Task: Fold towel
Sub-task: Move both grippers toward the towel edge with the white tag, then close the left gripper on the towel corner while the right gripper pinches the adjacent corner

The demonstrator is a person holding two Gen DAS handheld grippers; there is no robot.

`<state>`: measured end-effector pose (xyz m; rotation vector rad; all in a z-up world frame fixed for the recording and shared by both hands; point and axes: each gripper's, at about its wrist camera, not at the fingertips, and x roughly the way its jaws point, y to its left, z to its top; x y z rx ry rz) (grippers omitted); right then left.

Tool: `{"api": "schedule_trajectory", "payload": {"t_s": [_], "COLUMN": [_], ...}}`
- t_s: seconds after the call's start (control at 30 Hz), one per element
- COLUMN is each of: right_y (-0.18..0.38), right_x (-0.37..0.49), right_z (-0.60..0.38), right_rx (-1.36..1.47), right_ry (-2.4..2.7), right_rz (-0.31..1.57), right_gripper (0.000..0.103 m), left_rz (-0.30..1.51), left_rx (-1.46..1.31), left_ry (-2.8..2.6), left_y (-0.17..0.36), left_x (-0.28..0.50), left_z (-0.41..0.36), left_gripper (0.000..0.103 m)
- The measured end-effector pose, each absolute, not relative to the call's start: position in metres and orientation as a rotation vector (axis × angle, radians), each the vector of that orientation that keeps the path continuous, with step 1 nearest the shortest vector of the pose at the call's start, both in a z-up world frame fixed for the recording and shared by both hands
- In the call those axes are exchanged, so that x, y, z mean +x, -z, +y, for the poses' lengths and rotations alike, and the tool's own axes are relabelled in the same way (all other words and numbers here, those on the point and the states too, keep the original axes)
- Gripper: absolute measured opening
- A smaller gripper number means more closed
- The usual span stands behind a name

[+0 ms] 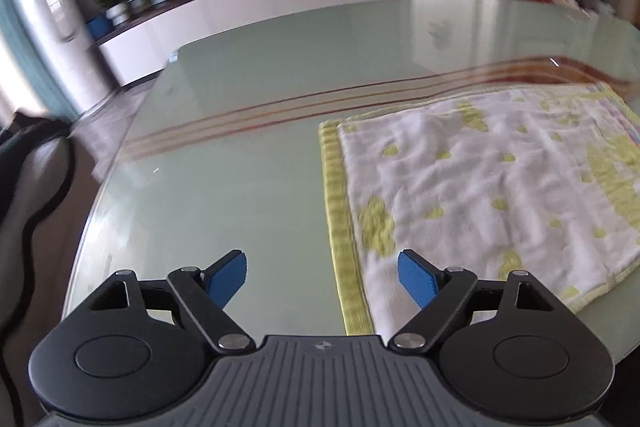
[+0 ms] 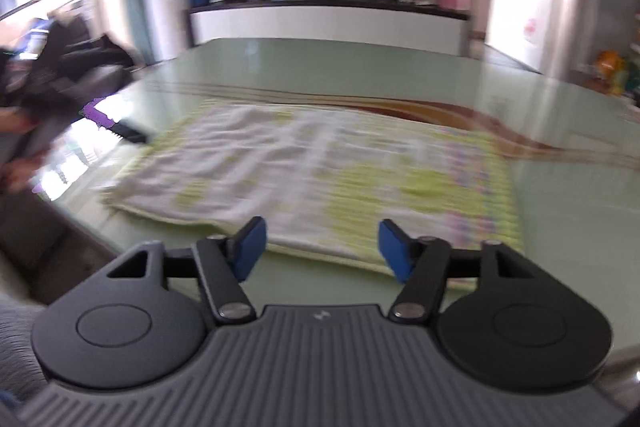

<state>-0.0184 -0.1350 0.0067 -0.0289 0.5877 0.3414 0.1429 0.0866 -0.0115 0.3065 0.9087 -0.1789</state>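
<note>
1. The towel (image 1: 492, 187) is white with scattered yellow-green blotches and a ribbed yellow-green border; near its right end a band of pale pastel marks shows in the right wrist view.
2. The towel (image 2: 320, 179) lies spread flat and rumpled on the pale green glass tabletop (image 1: 240, 187), unfolded as far as the blur lets me judge.
3. In the left wrist view its left border runs from far to near, and the near left corner passes under the device body.
4. In the right wrist view its near edge lies close to the near rim of the tabletop (image 2: 560, 227), with its right border further right.
5. Bare glass stretches left of the towel and far beyond it, crossed by curved brown and red stripes (image 1: 280, 107).
6. The tabletop's rim curves round on the near left, with a dark chair or sofa (image 1: 36, 187) beside it.
7. The left claw (image 1: 322, 279) has its 2 blue pads (image 1: 228, 277) wide apart, holding nothing; it hovers over the towel's left border, 1 pad above glass, 1 above cloth.
8. The right claw (image 2: 320, 249) is likewise spread wide and grips nothing, poised over the towel's near edge; whether either pad touches cloth cannot be told.
9. In the right wrist view the left claw (image 2: 116, 125) appears blurred at the towel's far left corner.
</note>
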Motion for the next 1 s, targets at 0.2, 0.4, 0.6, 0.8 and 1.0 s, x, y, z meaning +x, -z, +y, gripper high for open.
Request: {"api": "schedule_trajectory", "payload": {"t_s": [0.2, 0.4, 0.6, 0.8, 1.0], "right_y": [-0.012, -0.01, 0.004, 0.011, 0.015], "right_x": [0.01, 0.037, 0.054, 0.066, 0.076], "right_z": [-0.061, -0.03, -0.001, 0.029, 0.057], "right_rx": [-0.088, -0.119, -0.168, -0.24, -0.341], "right_ry": [-0.522, -0.599, -0.627, -0.646, -0.624], "right_rz": [0.608, 0.65, 0.716, 0.798, 0.824], "right_gripper": [0.044, 0.044, 0.044, 0.044, 0.046], "left_rz": [0.961, 0.979, 1.008, 1.019, 1.007], "left_rx": [0.369, 0.472, 0.561, 0.578, 0.596], "left_ry": [0.368, 0.468, 0.549, 0.692, 0.774], "left_y": [0.012, 0.018, 0.03, 0.037, 0.04], "left_x": [0.2, 0.227, 0.255, 0.276, 0.285], "left_z": [0.086, 0.091, 0.099, 0.103, 0.105], "left_gripper": [0.085, 0.085, 0.081, 0.079, 0.079]}}
